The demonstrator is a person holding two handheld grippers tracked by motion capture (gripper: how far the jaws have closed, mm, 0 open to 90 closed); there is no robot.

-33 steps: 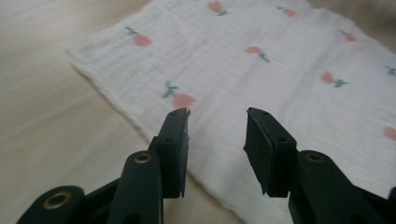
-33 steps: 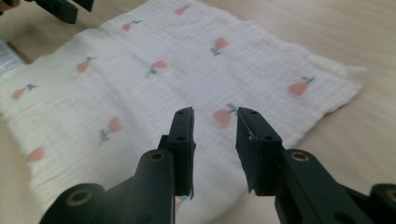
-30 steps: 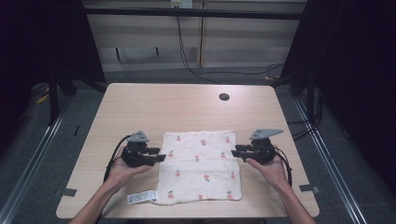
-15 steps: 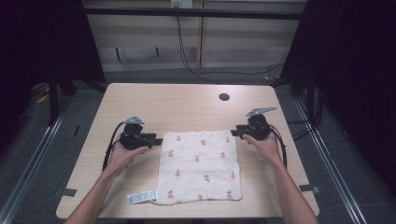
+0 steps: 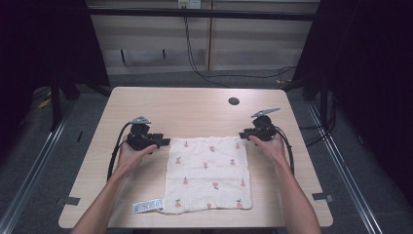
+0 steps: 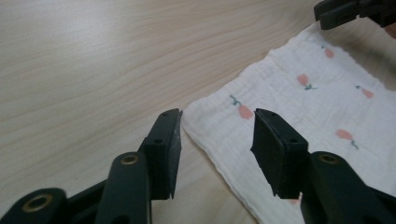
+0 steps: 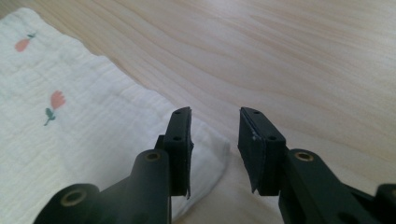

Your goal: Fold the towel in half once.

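A white cloth [image 5: 208,173] printed with small orange flowers lies flat on the wooden table [image 5: 195,112]. My left gripper [image 5: 163,142] sits at its far left corner. In the left gripper view that gripper [image 6: 217,119] is open, low over the table, and the corner of the cloth [image 6: 317,107] lies between the jaws. My right gripper [image 5: 242,134] is at the far right corner. In the right gripper view it [image 7: 215,116] is open too, with the corner of the cloth [image 7: 84,130] under its left jaw. Neither gripper holds the cloth.
A white label [image 5: 148,205] sticks out from the cloth's near left corner by the table's front edge. A dark round hole [image 5: 234,101] is in the table at the back right. The right gripper's jaws [image 6: 348,11] show at the top right of the left gripper view.
Both grippers have moved away from the person, from the cloth's side edges up to its two far corners. The cloth has stayed flat.
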